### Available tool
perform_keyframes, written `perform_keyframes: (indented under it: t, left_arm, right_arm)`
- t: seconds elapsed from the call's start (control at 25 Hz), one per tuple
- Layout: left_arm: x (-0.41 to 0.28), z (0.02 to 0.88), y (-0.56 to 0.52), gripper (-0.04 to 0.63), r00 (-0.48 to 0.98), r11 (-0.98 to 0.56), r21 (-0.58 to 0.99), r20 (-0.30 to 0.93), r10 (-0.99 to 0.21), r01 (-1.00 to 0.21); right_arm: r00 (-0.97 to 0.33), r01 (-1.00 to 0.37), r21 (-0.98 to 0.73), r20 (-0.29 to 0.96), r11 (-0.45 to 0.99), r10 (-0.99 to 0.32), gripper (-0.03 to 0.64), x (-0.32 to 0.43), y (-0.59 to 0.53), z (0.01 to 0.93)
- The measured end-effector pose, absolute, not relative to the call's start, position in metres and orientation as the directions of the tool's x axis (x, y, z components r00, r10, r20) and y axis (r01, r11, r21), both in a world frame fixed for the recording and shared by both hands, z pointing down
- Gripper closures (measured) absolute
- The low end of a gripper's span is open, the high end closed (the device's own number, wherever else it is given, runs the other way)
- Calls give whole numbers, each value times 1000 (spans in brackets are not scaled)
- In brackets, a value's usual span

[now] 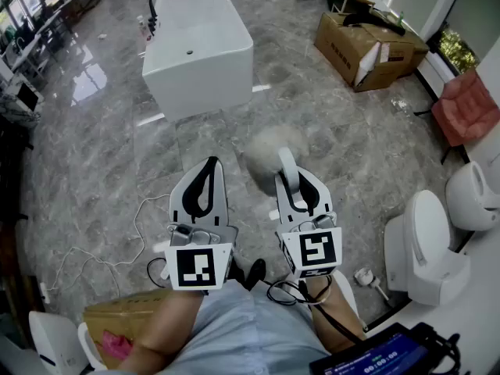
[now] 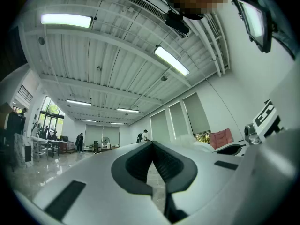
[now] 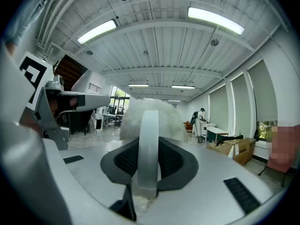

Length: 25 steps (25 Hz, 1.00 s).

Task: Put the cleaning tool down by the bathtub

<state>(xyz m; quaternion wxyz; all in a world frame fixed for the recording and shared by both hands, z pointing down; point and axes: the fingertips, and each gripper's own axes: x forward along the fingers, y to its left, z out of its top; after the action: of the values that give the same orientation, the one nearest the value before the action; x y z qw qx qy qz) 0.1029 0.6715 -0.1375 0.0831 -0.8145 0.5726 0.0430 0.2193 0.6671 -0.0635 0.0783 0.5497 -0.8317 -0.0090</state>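
Your right hand-held gripper (image 1: 294, 180) grasps the duster (image 1: 268, 151); your left hand-held gripper (image 1: 208, 170) is clenched, empty. The bathtub (image 1: 205, 84) sits well ahead, so nothing is set down yet.

The cleaning tool (image 1: 269, 150), a duster with a fluffy off-white head and a flat white handle, is gripped by its handle between the jaws of the right hand-held gripper (image 1: 289, 176) and carried clear of the grey marbled floor (image 1: 94, 155). The handle is set on edge between the pads, the head projecting beyond the jaw tips. The bathtub (image 1: 199, 49), white, rectangular and freestanding, is seen on the floor beyond the tool, apart from it.
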Motion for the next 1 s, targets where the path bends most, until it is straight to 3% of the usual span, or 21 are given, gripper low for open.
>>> perform_keyframes:
  t: [0.6, 1.0]
  left_arm:
    - [103, -128, 681, 581, 323, -314, -81, -159, -933, -946]
    - [96, -106, 603, 580, 293, -280, -105, -132, -947, -954]
  right_arm:
    - [-373, -921, 71, 120, 382, -920, 520, 233, 675, -60]
    - [-385, -911, 81, 177, 403, -906, 519, 237, 596, -36]
